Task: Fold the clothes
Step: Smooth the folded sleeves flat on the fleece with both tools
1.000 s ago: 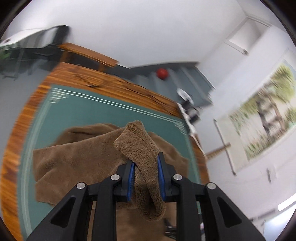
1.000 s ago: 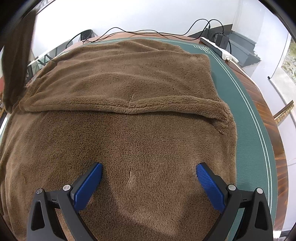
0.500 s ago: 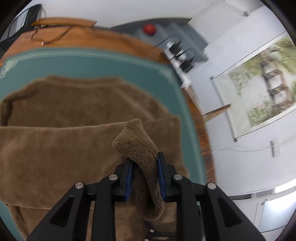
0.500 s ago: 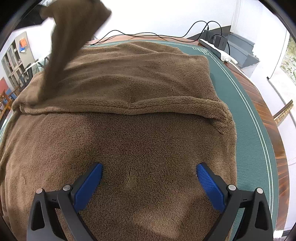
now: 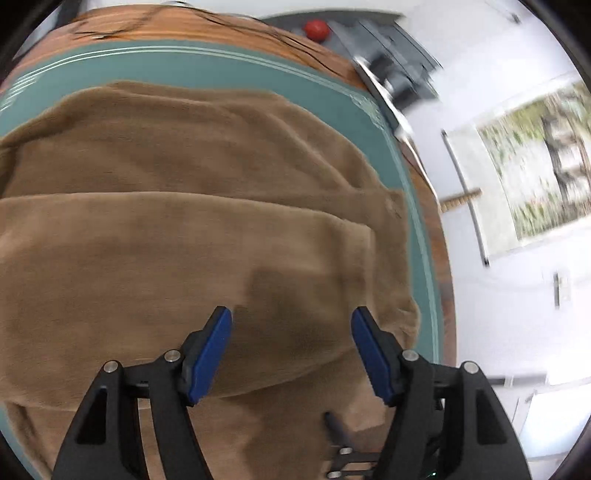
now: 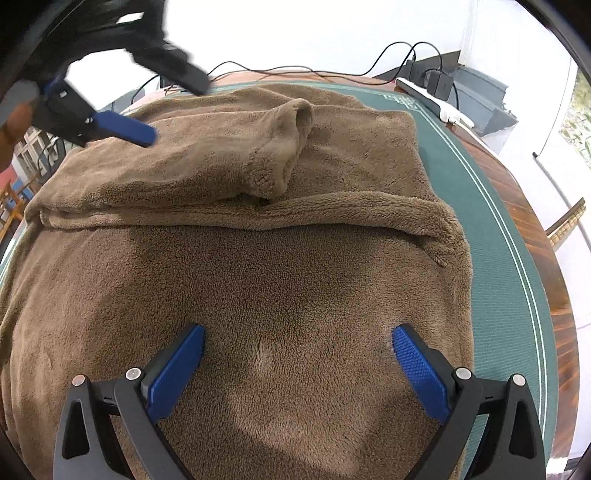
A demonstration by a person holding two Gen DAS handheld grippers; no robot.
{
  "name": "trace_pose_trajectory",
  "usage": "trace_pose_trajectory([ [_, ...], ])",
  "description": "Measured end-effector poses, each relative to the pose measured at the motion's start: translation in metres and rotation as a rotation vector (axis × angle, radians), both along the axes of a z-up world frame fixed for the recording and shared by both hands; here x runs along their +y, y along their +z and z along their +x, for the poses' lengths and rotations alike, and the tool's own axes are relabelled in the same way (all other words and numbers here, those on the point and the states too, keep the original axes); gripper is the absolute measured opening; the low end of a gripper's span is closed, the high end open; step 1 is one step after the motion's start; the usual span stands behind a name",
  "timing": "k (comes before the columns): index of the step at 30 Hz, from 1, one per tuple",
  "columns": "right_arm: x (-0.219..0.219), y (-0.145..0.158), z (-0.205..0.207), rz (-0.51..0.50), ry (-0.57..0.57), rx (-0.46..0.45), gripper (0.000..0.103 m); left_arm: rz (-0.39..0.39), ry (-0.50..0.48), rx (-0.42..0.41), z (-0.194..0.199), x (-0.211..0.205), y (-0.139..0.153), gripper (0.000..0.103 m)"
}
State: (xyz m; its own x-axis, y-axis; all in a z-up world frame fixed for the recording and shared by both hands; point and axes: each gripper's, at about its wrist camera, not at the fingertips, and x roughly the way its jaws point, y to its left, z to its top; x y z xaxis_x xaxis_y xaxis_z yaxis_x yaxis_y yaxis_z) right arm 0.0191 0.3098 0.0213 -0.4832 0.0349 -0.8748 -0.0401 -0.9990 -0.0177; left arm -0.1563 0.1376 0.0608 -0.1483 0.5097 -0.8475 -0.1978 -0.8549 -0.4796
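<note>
A brown fleece garment (image 6: pixel 280 266) lies spread over the green mat (image 6: pixel 495 258) and fills most of both views. Its sleeve (image 6: pixel 284 147) lies draped across the upper body of the garment, cuff pointing toward the far edge. My right gripper (image 6: pixel 297 350) hovers open just above the near half of the fleece, nothing between its blue pads. My left gripper (image 5: pixel 291 332) is open over the same garment (image 5: pixel 184 240), and from the right wrist view it shows at the upper left (image 6: pixel 147 107), raised above the sleeve and blurred.
The green mat (image 5: pixel 221 70) covers a wooden table (image 6: pixel 517 192). A white power strip (image 6: pixel 432 99) with plugged cables sits at the far right edge. A red ball (image 5: pixel 316 29) rests on a grey unit beyond the table. A painting (image 5: pixel 535 162) hangs on the wall.
My left gripper opened and let go of the sleeve, which now lies across the garment's upper body. The left gripper has moved up and away. The right gripper stayed still and open.
</note>
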Motion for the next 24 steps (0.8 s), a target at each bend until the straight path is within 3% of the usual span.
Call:
trace_pose_trajectory([
  [3,0.005,0.01,-0.007,-0.036,-0.008,-0.032,0.102,-0.045,0.106,0.037,-0.002,-0.047,0.003,0.072],
  [9,0.023,0.066,-0.034,-0.118,-0.056,0.128,0.102,-0.134,0.333,0.049,-0.009,-0.14,-0.006,0.072],
  [12,0.022,0.075,-0.065,-0.103,-0.082,0.152,0.102,-0.163,0.403,0.042,-0.008,-0.167,-0.015,0.072],
  [16,0.009,0.065,-0.107,-0.047,-0.044,0.133,0.102,-0.188,0.428,0.049,-0.004,-0.182,-0.029,0.072],
  [21,0.004,0.028,-0.136,0.142,-0.036,0.011,0.102,-0.21,0.416,0.072,-0.001,-0.18,-0.04,0.075],
  [24,0.015,0.01,-0.136,0.114,-0.047,-0.02,0.102,-0.228,0.402,0.079,0.0,-0.182,-0.042,0.078],
])
